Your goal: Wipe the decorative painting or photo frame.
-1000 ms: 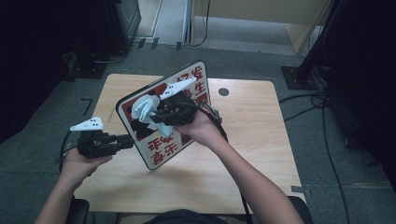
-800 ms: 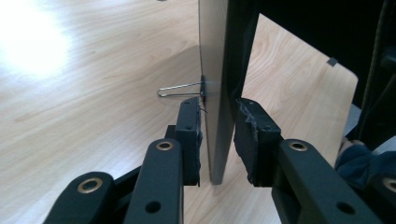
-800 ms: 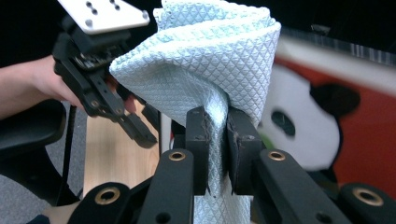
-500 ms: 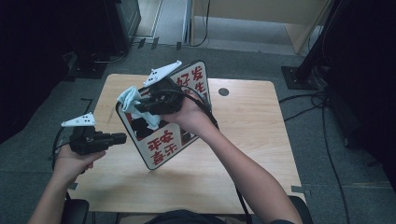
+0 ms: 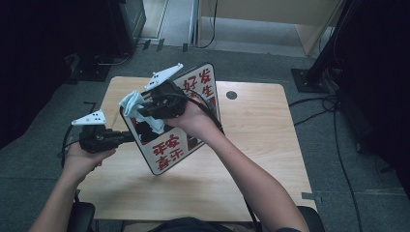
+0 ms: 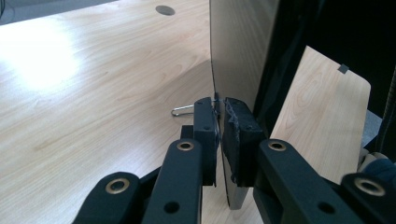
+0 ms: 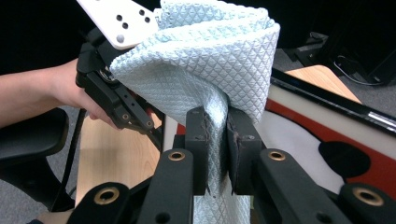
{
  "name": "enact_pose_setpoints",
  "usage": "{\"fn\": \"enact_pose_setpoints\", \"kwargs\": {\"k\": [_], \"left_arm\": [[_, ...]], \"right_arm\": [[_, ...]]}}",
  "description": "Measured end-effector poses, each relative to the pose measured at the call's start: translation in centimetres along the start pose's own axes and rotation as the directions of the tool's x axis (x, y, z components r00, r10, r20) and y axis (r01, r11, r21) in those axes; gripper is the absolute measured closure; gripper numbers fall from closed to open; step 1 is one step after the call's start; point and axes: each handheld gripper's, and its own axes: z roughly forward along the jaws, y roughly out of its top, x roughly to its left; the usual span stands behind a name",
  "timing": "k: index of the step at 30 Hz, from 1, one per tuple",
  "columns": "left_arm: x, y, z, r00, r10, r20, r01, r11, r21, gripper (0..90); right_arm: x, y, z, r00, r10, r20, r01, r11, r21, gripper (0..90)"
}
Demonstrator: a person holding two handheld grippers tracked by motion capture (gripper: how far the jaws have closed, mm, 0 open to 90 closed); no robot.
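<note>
Overhead, the wooden counter [image 5: 270,145] takes up the middle of the high view, with grey carpet, trailing black cables and dark equipment stands around it, and a round grommet hole [image 5: 231,95] in its far half. Tilted up off the counter stands the sign [image 5: 193,140], a white board with a dark rim, a red band and red Chinese characters; those at its upper end read 好 and 发, while the rest are too turned to read surely. Its lower corner sits low over the counter, and I cannot tell whether it touches. In the left gripper view the sign's thin edge [image 6: 233,70] rises straight up between the jaws, its plain grey back facing the bare wood, and a small wire clip [image 6: 183,110] lies just beyond. The left hand-held gripper [image 5: 126,137] has just been closing and now pinches that edge from the side. The right hand-held gripper [image 5: 142,112] is clamped on the cloth [image 5: 138,110], a pale blue, waffle-textured rag bunched into folds, which lies against the sign's printed face near its upper left part. In the right gripper view the cloth [image 7: 210,60] billows above the jaws and hides part of the left hand-held gripper [image 7: 116,100] behind it.
</note>
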Motion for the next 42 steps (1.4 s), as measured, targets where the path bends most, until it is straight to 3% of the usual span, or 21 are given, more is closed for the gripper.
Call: {"fn": "enact_pose_setpoints", "kwargs": {"k": [10,22,42], "left_arm": [[-0.1,0.1,-0.1,1.0000,0.006,0.001,-0.006,1.0000,-0.006,82.5],[0.0,0.1,-0.1,1.0000,0.003,0.009,-0.003,1.0000,-0.004,81.6],[-0.1,0.0,-0.1,1.0000,0.005,0.008,-0.005,1.0000,-0.004,81.6]], "right_arm": [[0.2,-0.5,0.5,0.9999,0.003,-0.010,-0.003,1.000,0.003,80.6],[0.3,-2.3,1.4,0.9994,0.015,-0.031,-0.015,1.000,0.014,80.7],[1.1,-6.3,3.5,0.9958,0.046,-0.079,-0.042,0.998,0.046,80.6]]}}
